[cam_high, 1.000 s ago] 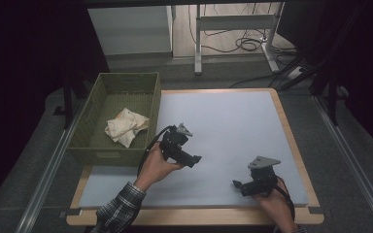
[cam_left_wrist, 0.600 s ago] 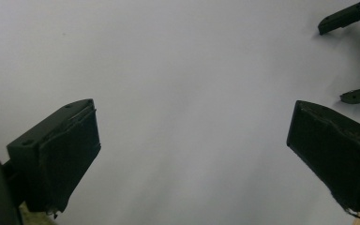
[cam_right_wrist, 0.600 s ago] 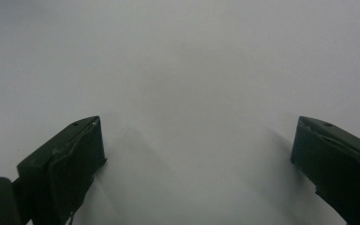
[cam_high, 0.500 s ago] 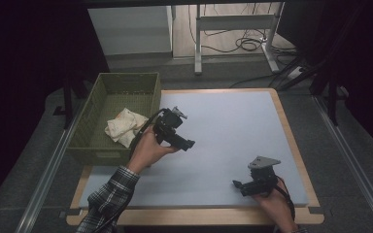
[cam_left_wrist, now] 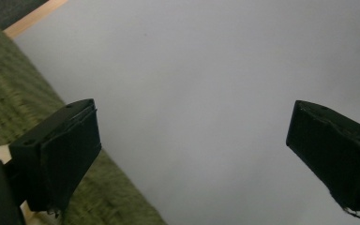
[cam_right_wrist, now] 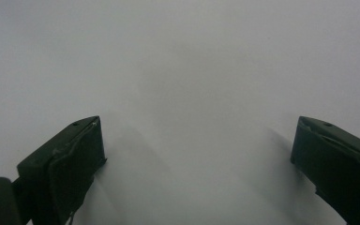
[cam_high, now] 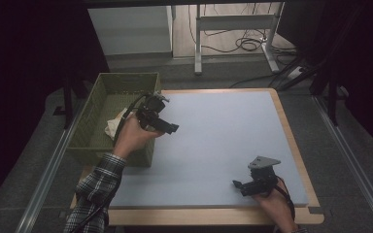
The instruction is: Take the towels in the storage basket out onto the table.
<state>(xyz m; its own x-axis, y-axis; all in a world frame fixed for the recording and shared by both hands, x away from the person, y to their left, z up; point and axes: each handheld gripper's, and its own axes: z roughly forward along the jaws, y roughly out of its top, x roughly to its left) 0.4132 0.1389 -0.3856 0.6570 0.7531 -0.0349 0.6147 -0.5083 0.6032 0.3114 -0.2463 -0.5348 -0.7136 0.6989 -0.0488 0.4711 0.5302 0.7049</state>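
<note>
Gaping empty, both grippers' jaws; left gripper (cam_high: 167, 127) beside woven basket (cam_high: 108, 92) holding perhaps crumpled cloth (cam_high: 114, 124).

No lettering, label, brand, number or sign can be read anywhere, neither on the green basket (cam_high: 126, 90) nor on the pale blue mat (cam_high: 223, 131)

a pale blue-grey mat (cam_high: 223, 141) covers a table with a light wooden rim (cam_high: 291, 141). beyond the table's far edge stands a white metal frame (cam_high: 233, 29), with black cables (cam_high: 245, 44) coiled on the wooden floor (cam_high: 184, 29) beside it.
</note>
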